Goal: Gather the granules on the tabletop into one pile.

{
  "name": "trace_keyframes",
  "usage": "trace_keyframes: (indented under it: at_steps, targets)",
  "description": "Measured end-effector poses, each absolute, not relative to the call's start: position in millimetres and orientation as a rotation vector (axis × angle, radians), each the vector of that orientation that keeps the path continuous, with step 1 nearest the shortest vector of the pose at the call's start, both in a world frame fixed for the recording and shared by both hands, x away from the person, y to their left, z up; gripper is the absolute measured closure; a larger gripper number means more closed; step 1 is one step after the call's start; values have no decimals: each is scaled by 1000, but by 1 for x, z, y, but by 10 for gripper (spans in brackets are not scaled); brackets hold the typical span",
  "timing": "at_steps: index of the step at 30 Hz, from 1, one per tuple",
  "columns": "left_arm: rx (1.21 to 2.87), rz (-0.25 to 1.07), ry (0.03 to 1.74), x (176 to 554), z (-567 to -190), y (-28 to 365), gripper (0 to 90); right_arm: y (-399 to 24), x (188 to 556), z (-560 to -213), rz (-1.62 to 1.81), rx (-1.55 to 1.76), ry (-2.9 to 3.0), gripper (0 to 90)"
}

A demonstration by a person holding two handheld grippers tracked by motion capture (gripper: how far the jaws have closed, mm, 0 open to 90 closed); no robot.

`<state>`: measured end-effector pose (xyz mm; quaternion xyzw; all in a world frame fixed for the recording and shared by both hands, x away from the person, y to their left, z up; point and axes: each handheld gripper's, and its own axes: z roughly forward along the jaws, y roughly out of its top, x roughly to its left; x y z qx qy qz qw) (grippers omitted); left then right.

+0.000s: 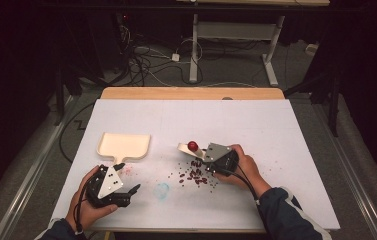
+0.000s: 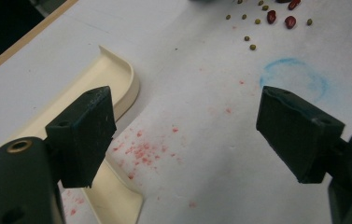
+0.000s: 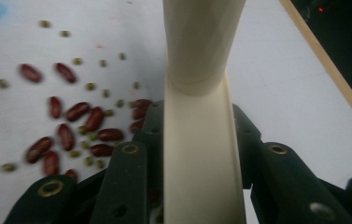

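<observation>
The right gripper [image 1: 207, 154] is clamping the cream handle of a small brush-like sweeper [image 3: 200, 154], its jaws closed tight against both flat sides so the tool cannot twist while it is being dragged. In the high view the sweeper's head, with a dark red knob [image 1: 193, 145] on it, is sitting just beyond the scatter of red kidney beans [image 1: 196, 176] and small green mung beans [image 3: 90, 87]. That placement looks deliberate: the tool is being kept on the far side of the spill so a pull toward the left can herd the beans along the white table cover [image 1: 276, 150].

The left gripper [image 1: 128, 186] is hanging with its jaws wide apart and nothing between them, hovering low over the table. The cream dustpan [image 1: 124, 145] is lying flat just in front of it, the handle pointing back toward the person and running close beside one black pad [image 2: 86, 135] in the left gripper view. The handle seems to be within easy reach, though it is not gripped yet.

The pan is resting well apart from the bean pile, with red speckles [image 2: 142, 151] and a faint blue ring [image 2: 295, 77] on the cover between them (old marks, by the look of it). Judging from this, the sweeping is barely begun.
</observation>
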<state>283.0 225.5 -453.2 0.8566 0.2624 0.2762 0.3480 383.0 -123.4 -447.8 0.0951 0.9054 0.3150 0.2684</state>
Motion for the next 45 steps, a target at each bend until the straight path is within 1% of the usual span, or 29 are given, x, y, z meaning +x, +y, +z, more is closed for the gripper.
trace_keyframes:
  at_steps: [3, 9, 15, 23, 28, 29, 32, 35, 40, 45]
  targets:
    - [2223, 713, 686, 283, -454, 226, 188, -128, 370, -446, 873, 183, 2465, 673]
    - [2234, 716, 681, 281, -454, 224, 188, -134, 357, -444, 912, 134, 2487, 673]
    - [2242, 723, 673, 279, -453, 224, 188, -140, 351, -437, 938, 129, 2483, 676]
    - [2244, 726, 670, 277, -453, 224, 188, -153, 355, -420, 1003, 204, 2400, 676]
    - [2236, 741, 675, 277, -452, 224, 189, -159, 352, -402, 1169, 338, 2395, 676]
    - [2228, 745, 678, 277, -451, 225, 189, -155, 346, -396, 1234, 362, 2421, 676]
    - [2199, 763, 692, 276, -448, 227, 189, -148, 340, -394, 1301, 400, 2458, 676]
    - [2176, 767, 712, 277, -447, 230, 189, -132, 332, -397, 1337, 445, 2523, 676]
    - [2138, 787, 755, 277, -444, 237, 189, -100, 327, -414, 1389, 577, 2633, 676]
    - [2124, 774, 777, 278, -443, 240, 189, -70, 321, -434, 1347, 664, 2649, 677]
